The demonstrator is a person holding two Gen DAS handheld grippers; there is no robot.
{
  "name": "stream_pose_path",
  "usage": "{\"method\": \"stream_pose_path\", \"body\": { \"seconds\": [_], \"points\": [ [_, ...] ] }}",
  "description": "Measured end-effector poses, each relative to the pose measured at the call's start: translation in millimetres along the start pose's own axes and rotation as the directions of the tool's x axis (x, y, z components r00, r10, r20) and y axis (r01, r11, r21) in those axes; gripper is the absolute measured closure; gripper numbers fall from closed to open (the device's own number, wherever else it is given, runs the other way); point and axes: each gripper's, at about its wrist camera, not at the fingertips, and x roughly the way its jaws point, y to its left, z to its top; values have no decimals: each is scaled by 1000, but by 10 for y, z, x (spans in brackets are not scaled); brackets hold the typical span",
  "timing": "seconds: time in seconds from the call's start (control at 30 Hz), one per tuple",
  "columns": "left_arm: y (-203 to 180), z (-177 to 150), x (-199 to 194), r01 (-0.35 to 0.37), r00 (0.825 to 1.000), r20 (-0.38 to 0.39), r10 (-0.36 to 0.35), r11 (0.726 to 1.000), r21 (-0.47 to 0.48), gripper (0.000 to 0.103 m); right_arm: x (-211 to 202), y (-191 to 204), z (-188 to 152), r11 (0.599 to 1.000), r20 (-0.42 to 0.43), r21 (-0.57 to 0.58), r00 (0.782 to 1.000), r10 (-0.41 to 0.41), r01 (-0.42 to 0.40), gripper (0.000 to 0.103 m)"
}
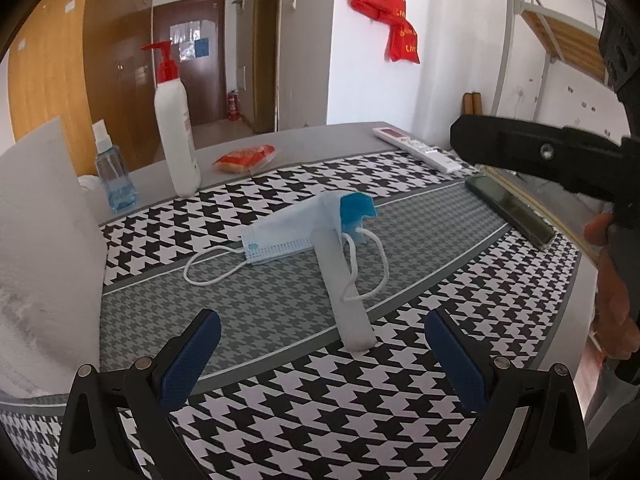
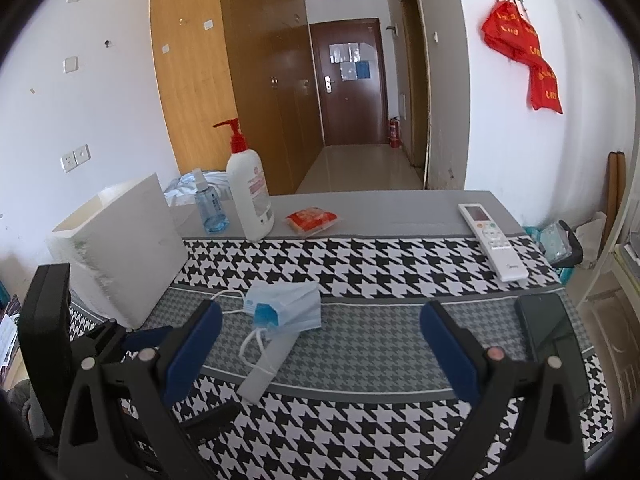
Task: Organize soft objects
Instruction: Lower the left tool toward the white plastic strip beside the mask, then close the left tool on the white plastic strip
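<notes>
Barely started imo: mask (image 2: 286,306) lies loose mid-mat (image 2: 380,344) w/ a grey strip (image 2: 266,364) on its loop, beside white bin (image 2: 120,248). My L gripper (image 1: 322,354) & R gripper (image 2: 320,350) both wide, holding nothing; mask not yet binned

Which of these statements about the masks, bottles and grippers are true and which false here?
1. Both the left gripper and the right gripper are open and empty. True.
2. The pale blue face masks lie inside the white box. False: they lie on the houndstooth mat.
3. The white pump bottle with red top stands upright. True.
4. The white remote control rests on the masks. False: it lies apart, near the mat's far right corner.
</notes>
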Motion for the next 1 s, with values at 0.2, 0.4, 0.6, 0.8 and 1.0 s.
{"method": "stream_pose_path", "body": {
  "seconds": [0.2, 0.4, 0.6, 0.8, 1.0],
  "points": [
    [-71, 14, 86, -13, 1000, -11, 13, 1000, 8, 3, 39, -53, -29, 1000, -11, 12, 1000, 6, -6, 2],
    [-116, 19, 189, -19, 999, -39, 20, 1000, 13, 12, 54, -101, -37, 1000, -15, 19, 1000, 15, -15, 2],
    [-161, 31, 267, -31, 998, -58, 33, 999, 25, 22, 56, -136, -45, 1000, -17, 22, 1000, 20, -19, 2],
    [-195, 34, 336, -21, 996, -81, 24, 999, 34, 30, 71, -149, -56, 999, -22, 26, 999, 23, -23, 2],
    [-224, 41, 408, -17, 995, -102, 21, 999, 44, 40, 91, -160, -78, 999, -27, 30, 999, 27, -27, 2]
  ]
}}
